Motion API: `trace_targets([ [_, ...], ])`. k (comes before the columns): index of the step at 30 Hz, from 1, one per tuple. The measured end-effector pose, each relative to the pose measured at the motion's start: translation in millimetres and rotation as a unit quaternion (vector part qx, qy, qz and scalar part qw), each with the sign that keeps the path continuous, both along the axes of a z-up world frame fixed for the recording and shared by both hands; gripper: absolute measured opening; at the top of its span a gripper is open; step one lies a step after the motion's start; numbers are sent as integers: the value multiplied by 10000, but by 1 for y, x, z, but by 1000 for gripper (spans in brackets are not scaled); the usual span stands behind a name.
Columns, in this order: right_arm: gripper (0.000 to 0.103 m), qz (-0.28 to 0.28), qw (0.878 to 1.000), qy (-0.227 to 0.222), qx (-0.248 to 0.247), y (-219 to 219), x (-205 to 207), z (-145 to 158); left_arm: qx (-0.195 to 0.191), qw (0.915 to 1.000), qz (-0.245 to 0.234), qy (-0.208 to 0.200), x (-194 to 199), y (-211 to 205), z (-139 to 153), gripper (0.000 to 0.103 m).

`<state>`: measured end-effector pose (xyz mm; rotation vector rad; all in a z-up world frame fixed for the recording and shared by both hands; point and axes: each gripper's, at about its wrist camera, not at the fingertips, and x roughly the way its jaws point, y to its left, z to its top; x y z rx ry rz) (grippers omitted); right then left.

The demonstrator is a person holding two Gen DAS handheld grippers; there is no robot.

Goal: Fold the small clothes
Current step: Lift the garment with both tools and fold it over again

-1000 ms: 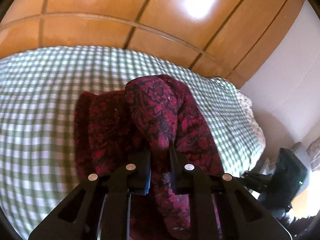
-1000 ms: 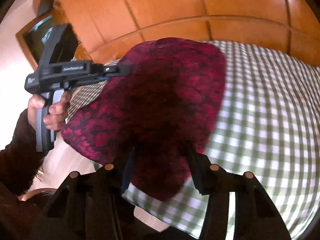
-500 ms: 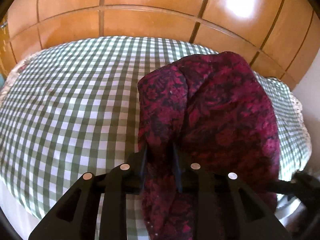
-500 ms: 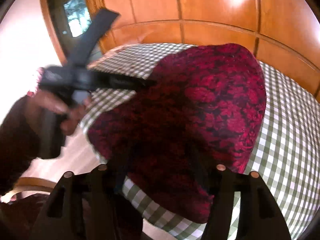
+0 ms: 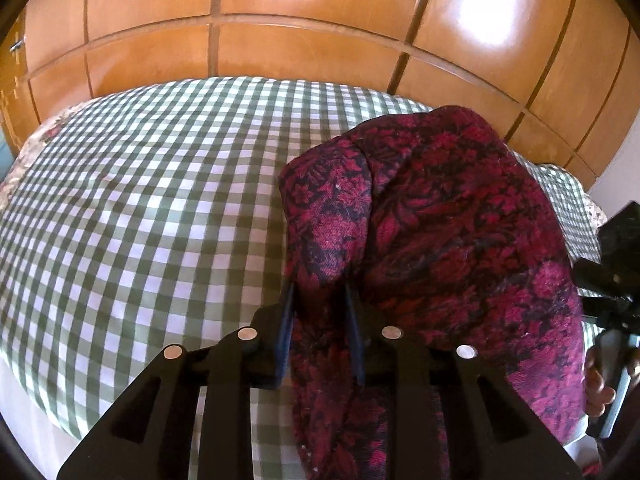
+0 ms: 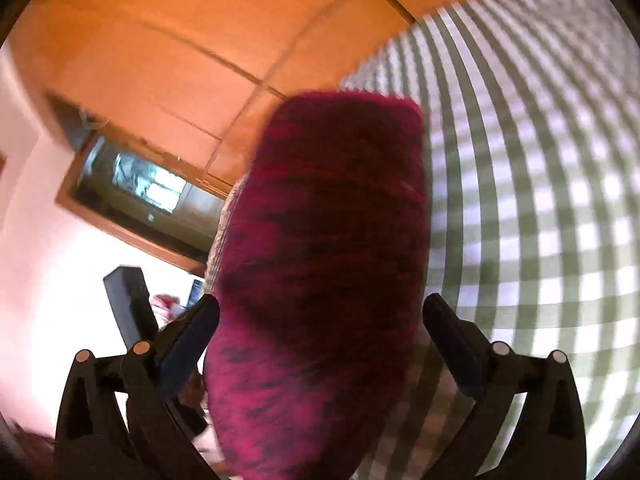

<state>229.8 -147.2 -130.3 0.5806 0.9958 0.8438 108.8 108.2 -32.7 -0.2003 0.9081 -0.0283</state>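
Between the left claw [image 5: 318, 328] fingers, closed tight on a bunched edge, the red floral garment [image 5: 440, 240] hangs above the checked bed [image 5: 140, 200]. The right claw [image 6: 320, 344] gapes wide around it, gripping nothing. Soft, light, floppy; best pinched at hems.

Garment [image 5: 448, 232]: dark red w/ black floral print. Bedspread [image 5: 140, 208]: green-white gingham. Wall panels [image 5: 320, 12]: orange-brown wood.

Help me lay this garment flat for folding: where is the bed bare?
The checked bedspread is bare from the wooden wall panels to its near edge, left of the red garment. The right side is crowded by the garment and right tool.
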Motion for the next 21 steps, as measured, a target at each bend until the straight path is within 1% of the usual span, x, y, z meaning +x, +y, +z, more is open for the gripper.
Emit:
trace_targets([
  [1,101,164,9994,193,252,3,8,-11,-32,10000,17,26,1,3,-2,27],
  [3,101,294,9976,353,524,12,18,-20,-155,9998,42,79,2,10,-6,27],
  [5,101,368,9969,298,631,24,21,-25,-206,9997,45,83,2,14,-9,27],
  [6,101,383,9970,202,649,29,23,-25,-273,9996,21,68,2,15,-11,27],
  [9,100,457,9978,26,487,38,22,-22,-794,9968,-55,-65,-2,27,-15,27],
  [10,97,472,9977,-30,481,37,19,-18,-948,9954,-88,-138,-5,29,-15,27],
  [11,88,492,9975,-113,485,34,15,-12,-1063,9940,-121,-222,-7,28,-14,26],
  [12,84,503,9974,-160,494,29,14,-8,-1078,9937,-144,-258,-8,24,-12,26],
  [14,82,480,9968,-361,528,10,1,4,-1107,9929,-252,-357,-6,12,-6,26],
  [16,80,390,9957,-595,602,-18,-9,20,-1182,9912,-447,-390,6,-8,0,26],
  [18,80,188,9944,-805,652,-49,-21,30,-1253,9895,-611,-379,25,-33,3,26],
  [19,80,11,9935,-926,666,-74,-25,35,-1280,9886,-694,-378,33,-44,3,26],
  [21,80,-253,9919,-1062,656,-106,-34,41,-1300,9863,-934,-398,57,-83,7,26],
])
